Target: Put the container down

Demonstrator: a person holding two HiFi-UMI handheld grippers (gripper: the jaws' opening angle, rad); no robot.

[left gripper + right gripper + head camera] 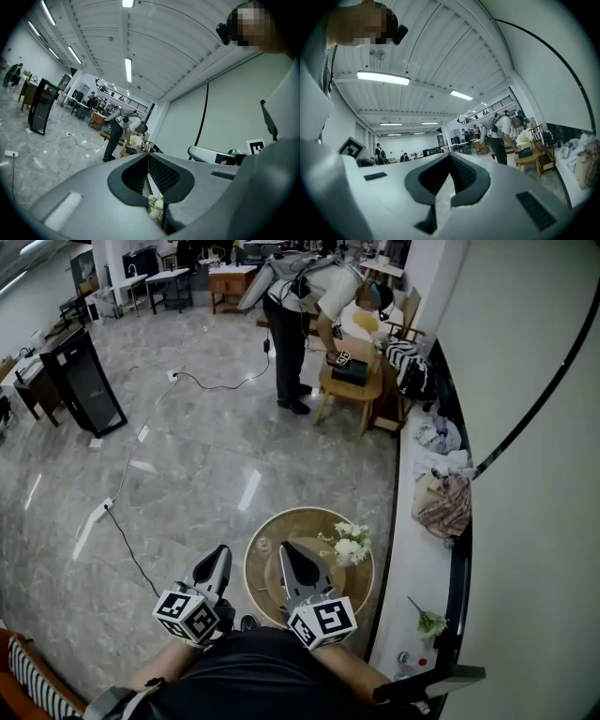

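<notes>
Jaws of our left gripper (220,554) and right gripper (287,549) are pressed together, empty. We judge the container already set down.

Head view steeply down, close over table (255,554); both gripper views level along own jaws; all share distant person (298,315).

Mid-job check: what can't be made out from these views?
- Head view: the right gripper covers the middle of the round table; the person's body hides its near edge.
- Head view: a small item near the table's left rim is too small to identify.
- Left gripper view: the left gripper hides all but a sliver of the flowers.
- Right gripper view: no table in frame.
</notes>
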